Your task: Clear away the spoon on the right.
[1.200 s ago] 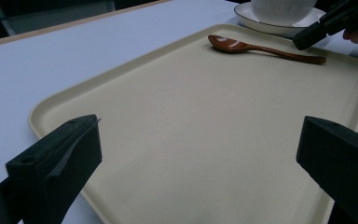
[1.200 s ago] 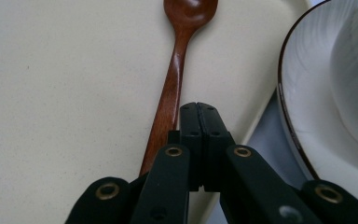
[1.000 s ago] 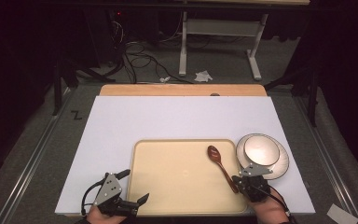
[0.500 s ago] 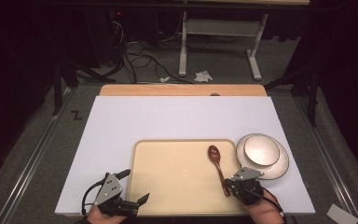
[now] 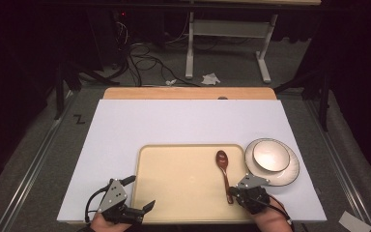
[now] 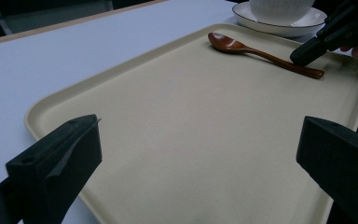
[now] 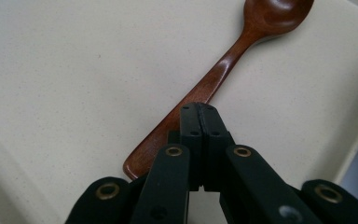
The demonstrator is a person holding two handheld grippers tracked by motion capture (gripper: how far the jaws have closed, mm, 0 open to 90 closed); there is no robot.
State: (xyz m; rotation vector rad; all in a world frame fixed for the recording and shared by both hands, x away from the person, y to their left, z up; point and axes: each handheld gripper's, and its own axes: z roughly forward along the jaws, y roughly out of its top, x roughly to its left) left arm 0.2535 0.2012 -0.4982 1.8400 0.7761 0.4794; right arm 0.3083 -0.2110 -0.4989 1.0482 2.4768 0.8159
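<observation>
Right gripper point(image 7: 199, 140), jaws together, hovers over the wooden spoon's point(image 7: 223, 65) handle end. Its long axis runs toward 1 o'clock. Left gripper point(image 5: 142, 193) rests apart, farther off.

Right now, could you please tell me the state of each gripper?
Left gripper: open, holding nothing, over the tray.
Right gripper: shut, empty, its tip above the wooden spoon handle.

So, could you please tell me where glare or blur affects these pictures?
High view: dark surroundings, bright white table. Left gripper view: near jaws slightly soft, sheen on the spoon. Right gripper view: gloss streak along the spoon handle, jaws in close-up blurred at the bottom edge.
</observation>
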